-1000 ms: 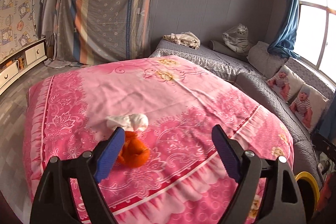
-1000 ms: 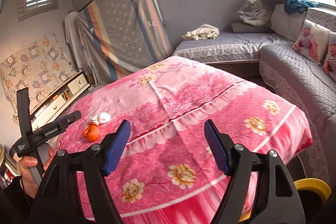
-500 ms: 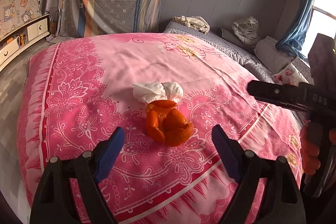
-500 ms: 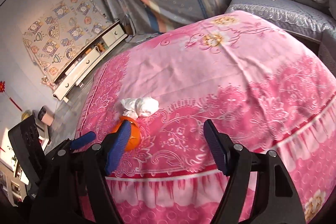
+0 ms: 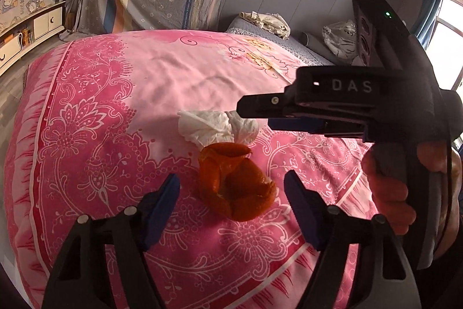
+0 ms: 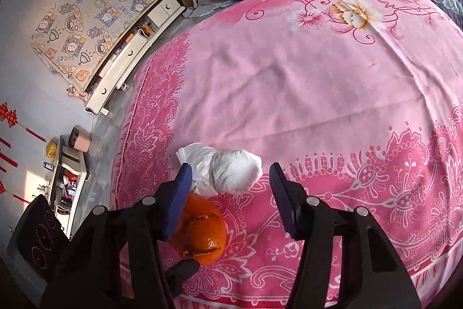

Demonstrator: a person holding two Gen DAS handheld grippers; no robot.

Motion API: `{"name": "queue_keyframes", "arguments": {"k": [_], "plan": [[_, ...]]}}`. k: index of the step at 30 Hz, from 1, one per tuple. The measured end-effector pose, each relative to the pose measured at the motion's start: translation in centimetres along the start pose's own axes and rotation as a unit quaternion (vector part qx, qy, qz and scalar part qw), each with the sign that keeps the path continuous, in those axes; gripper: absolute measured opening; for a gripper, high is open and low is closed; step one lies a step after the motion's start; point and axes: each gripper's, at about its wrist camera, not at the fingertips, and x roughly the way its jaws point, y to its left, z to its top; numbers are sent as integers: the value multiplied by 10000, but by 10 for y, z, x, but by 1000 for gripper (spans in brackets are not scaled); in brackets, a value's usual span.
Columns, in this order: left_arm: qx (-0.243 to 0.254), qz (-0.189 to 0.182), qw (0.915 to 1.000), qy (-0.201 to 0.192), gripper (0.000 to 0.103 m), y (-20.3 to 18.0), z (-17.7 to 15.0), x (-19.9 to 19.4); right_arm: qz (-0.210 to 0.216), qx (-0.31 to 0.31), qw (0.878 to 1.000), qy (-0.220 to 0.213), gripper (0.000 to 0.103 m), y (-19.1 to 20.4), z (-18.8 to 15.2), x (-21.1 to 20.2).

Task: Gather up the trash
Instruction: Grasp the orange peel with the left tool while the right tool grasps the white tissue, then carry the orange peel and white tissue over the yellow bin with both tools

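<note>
An orange peel (image 5: 235, 183) lies on the pink bedspread (image 5: 115, 94), touching a crumpled white tissue (image 5: 215, 126) just beyond it. My left gripper (image 5: 231, 197) is open, its jaws on either side of the peel and close above it. My right gripper (image 6: 230, 188) is open, its jaws either side of the tissue (image 6: 225, 171), with the peel (image 6: 202, 233) partly behind its left finger. In the left wrist view the right gripper (image 5: 254, 110) comes in from the right, just over the tissue.
A grey sofa with a heap of cloth (image 5: 266, 20) and a bag (image 5: 341, 41) stands behind the bed. A white drawer unit (image 6: 130, 48) lines the wall at the left. A small side table with clutter (image 6: 68, 178) stands on the floor beside the bed.
Both grippers have moved in and down over the bed to the trash. The left now brackets the orange peel, and the right now brackets the tissue. Both stay open.
</note>
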Motion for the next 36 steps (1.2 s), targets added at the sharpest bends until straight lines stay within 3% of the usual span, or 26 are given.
{"name": "queue_keyframes", "arguments": {"k": [8,10,16,27,36], "plan": [[-100,-186,9995,256,57,3,0,18,-69,106,9994,330,50,-8,6,23],[-62,-222,9994,248,47,1,-1,19,-51,118,9993,353,47,-8,8,25],[-82,-221,9996,141,37,1,-2,16,-30,120,9990,430,38,-7,14,28],[-44,-109,9999,4,31,2,-4,-3,24,305,9989,351,32,-9,13,24],[129,-101,9997,-184,31,-4,-9,-37,11,420,9991,-63,30,-6,15,-11]]}}
